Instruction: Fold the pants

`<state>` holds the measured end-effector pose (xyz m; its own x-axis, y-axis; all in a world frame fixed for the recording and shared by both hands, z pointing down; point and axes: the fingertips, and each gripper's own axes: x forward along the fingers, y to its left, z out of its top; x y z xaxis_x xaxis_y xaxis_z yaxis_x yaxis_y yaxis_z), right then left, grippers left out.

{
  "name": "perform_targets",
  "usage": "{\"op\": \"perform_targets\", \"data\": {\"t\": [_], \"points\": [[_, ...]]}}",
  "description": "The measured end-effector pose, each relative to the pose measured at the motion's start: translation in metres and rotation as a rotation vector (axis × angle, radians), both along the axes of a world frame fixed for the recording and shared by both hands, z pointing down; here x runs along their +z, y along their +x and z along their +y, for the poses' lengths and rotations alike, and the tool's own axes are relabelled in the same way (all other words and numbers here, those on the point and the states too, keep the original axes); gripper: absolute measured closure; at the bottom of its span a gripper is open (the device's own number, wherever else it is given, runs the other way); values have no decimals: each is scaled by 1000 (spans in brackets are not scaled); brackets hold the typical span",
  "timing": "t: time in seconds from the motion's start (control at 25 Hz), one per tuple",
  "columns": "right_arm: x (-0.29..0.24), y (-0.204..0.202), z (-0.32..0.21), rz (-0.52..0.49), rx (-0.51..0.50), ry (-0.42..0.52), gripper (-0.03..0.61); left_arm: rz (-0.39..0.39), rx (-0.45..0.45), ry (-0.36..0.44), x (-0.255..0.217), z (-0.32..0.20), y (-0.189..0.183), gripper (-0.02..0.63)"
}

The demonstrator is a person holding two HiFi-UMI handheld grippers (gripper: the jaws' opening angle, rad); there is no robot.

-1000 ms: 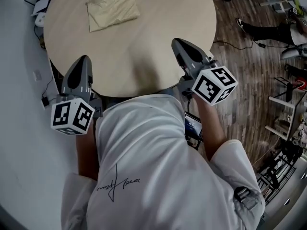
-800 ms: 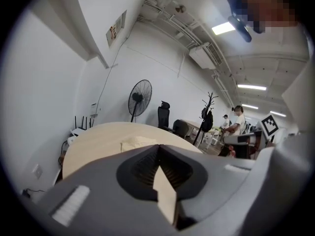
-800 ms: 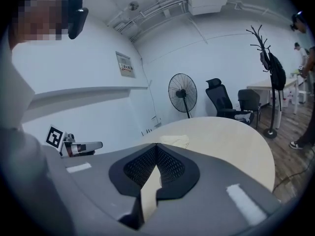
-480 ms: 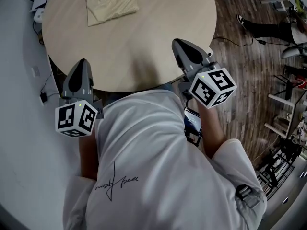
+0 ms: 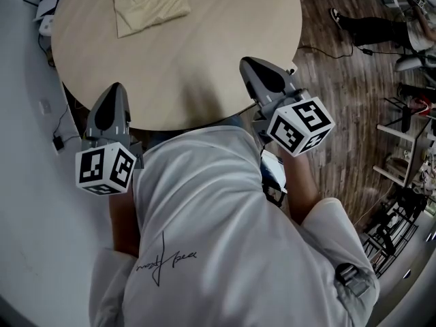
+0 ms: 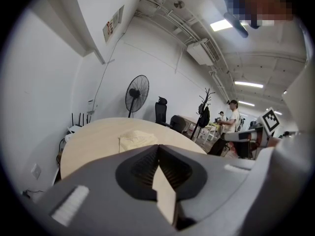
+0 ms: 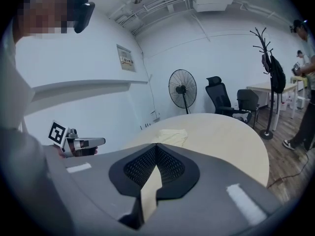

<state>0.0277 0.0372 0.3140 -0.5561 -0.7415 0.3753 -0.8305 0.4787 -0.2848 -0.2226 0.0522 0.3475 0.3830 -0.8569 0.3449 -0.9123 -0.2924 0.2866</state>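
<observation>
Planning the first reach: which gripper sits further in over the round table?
The right gripper: its shut tip lies well over the table, while the left gripper hangs back by the near-left rim.

L gripper (image 5: 113,94) sits at the tabletop's (image 5: 204,60) near-left edge, jaws pressed together, nothing between. R gripper (image 5: 253,70) is over the near-right edge, jaws closed too, empty. Both point fwd, tipped a bit down, cubes toward the body.

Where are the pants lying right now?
The pants lie in a folded bundle on the far side of the round table, at the upper left of the head view, close to the table's far left edge.
</observation>
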Motion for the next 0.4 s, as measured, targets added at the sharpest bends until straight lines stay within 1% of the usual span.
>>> {"op": "perform_targets", "data": {"t": [0.12, 0.2, 0.4], "points": [[0, -3, 1, 14, -2, 5, 584, -1, 2, -5, 3, -2, -3, 597], [0, -4, 1, 20, -3, 6, 584, -3, -5, -13, 7, -3, -5, 608], [0, -8, 3, -13, 0, -20, 584, -14, -12, -25, 9, -2, -12, 610]]}}
